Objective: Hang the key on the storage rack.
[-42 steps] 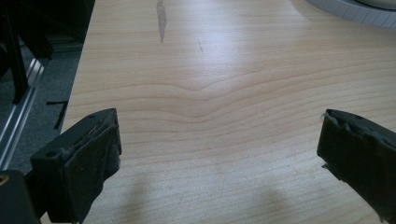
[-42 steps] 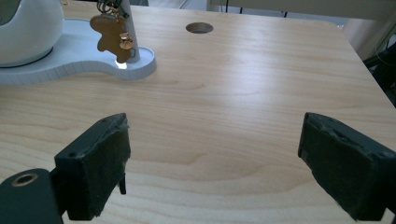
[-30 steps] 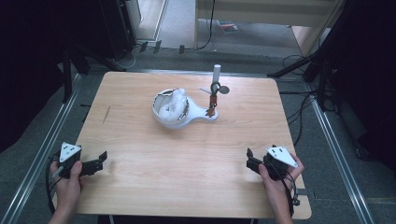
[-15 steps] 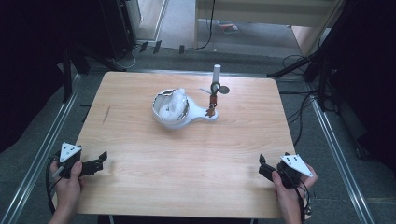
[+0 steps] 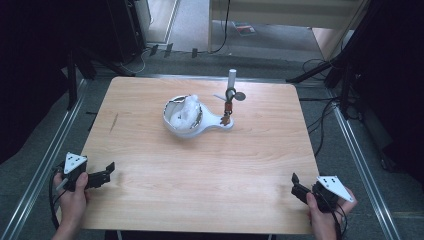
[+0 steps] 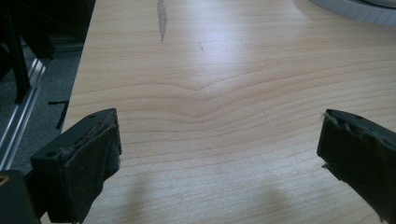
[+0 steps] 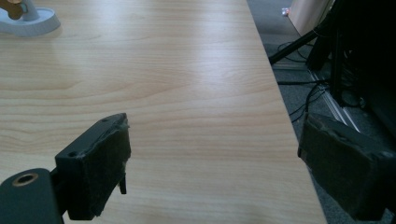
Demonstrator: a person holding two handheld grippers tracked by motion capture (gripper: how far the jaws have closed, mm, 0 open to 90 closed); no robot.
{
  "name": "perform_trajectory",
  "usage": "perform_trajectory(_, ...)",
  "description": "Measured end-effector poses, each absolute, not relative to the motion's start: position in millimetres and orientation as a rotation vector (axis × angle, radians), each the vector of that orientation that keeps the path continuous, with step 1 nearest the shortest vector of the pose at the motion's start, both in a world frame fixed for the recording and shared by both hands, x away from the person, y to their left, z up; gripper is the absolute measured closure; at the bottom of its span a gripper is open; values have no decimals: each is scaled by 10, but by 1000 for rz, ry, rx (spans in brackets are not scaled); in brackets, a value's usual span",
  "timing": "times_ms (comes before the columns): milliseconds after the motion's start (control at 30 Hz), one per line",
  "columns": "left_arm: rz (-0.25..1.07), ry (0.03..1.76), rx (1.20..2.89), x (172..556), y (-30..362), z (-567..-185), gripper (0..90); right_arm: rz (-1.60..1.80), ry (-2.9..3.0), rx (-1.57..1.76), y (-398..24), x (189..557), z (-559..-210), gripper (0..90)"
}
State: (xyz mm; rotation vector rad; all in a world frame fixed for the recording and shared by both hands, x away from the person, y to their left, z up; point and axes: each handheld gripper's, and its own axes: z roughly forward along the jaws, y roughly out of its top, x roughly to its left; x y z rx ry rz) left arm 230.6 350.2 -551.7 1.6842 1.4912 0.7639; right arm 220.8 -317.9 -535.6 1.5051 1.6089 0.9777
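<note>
While both tools wait at the near edge of the pale wooden worktop (image 5: 150, 210), the object of the work sits well apart from them, at the far middle: a white bowl-shaped dish (image 5: 184, 117) with a short handle, holding a heap of soft white material (image 5: 187, 107). Just to its right stands a small upright stand (image 5: 230, 100) with a white post and a brownish clamp, whose base touches or overlaps the handle.

The dish looks rigid, smooth and possibly breakable, likely slippery at the rim; the handle seems the safest place to grip. The white filling looks light and loose, and could spill if the dish tilts.

The left tool (image 5: 102, 176), near left, has its jaws wide apart and empty. The right tool (image 5: 296, 186), near right, is likewise wide open with nothing between its jaws.

Compared with a second ago, the right tool has drawn nearer and further right, close to the worktop's corner; the left has stayed put.
</note>
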Motion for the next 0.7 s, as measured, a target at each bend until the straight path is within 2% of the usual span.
perform_trajectory(267,763,1495,1685,2307,3501,-5517,4,984,1586,1527,-3367,2070,-5412,102)
perform_trajectory(700,761,1500,1685,2323,3498,-5517,4,992,1603,1540,-3394,2056,-5463,111)
